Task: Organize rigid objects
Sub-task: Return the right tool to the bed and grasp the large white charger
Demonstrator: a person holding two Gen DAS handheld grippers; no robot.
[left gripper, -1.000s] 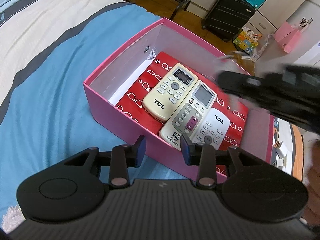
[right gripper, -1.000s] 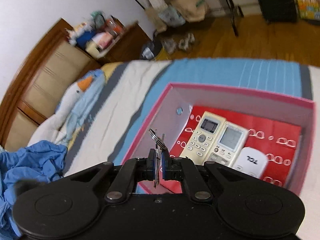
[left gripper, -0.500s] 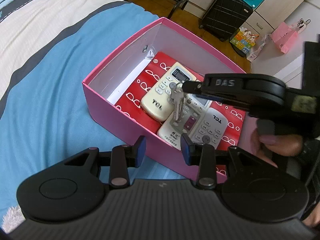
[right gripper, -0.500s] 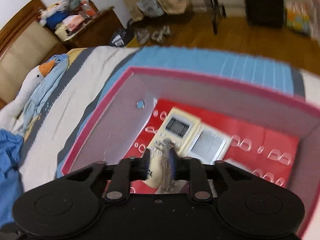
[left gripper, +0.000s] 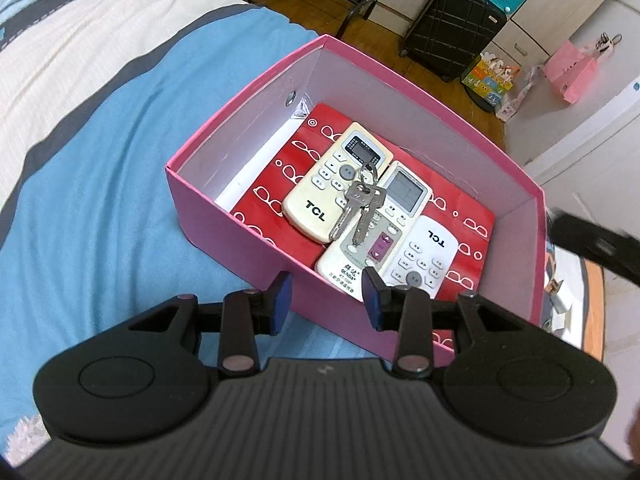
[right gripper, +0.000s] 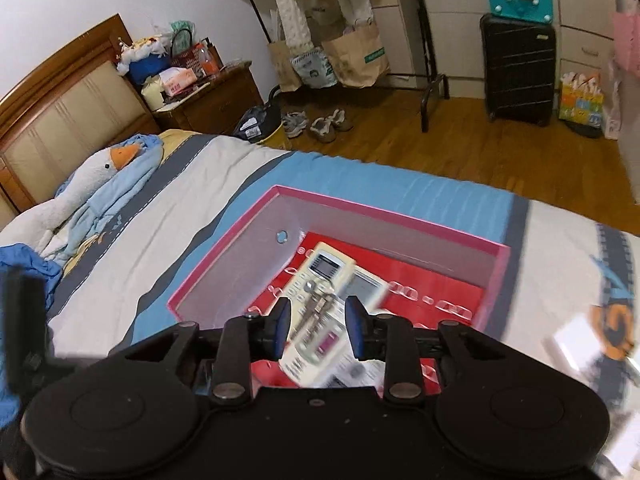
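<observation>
A pink box sits on the blue and white bedspread. Inside, on red paper, lie a cream TCL remote, a grey-screened remote and a white TCL remote. A bunch of keys rests loose across the first two remotes, also seen as the keys from the right wrist. My right gripper hovers above the box, its jaws opening with nothing between them. My left gripper hangs at the box's near wall, jaws apart and empty.
A goose plush and blue cloth lie at the bed's head end. Beyond the bed are a wood floor, a black suitcase, a clothes rack with bags, shoes and a cluttered nightstand.
The right gripper carried the keys over the box, opened and dropped them onto the remotes, then pulled back and up. The left gripper stayed put.
</observation>
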